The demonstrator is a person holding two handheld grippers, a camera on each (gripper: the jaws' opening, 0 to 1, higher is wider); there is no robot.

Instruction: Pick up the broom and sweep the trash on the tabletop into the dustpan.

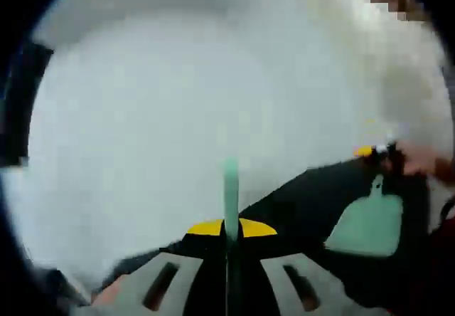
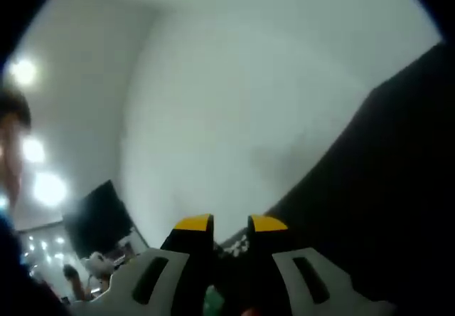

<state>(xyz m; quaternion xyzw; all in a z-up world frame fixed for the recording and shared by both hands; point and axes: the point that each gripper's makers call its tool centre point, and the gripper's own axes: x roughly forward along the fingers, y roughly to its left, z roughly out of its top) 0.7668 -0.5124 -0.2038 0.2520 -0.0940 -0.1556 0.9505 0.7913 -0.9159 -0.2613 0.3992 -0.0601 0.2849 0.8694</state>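
My left gripper [image 1: 231, 228] is shut on a thin pale green broom handle [image 1: 231, 188], which sticks straight out past the yellow jaw tips. In the left gripper view the green dustpan [image 1: 370, 223] hangs over the black tabletop [image 1: 298, 206] at the right, its handle held by my right gripper [image 1: 377, 152]. In the right gripper view my right gripper [image 2: 231, 225] shows its yellow-tipped jaws close together, and a bit of green dustpan handle [image 2: 213, 302] sits low between them. Both views are blurred. The broom's bristles are hidden.
A white wall [image 1: 213, 81] lies beyond the table in both views. In the right gripper view the black tabletop [image 2: 398, 188] slopes up on the right, and a dark screen [image 2: 96, 220], ceiling lights and a person's head stand at the left.
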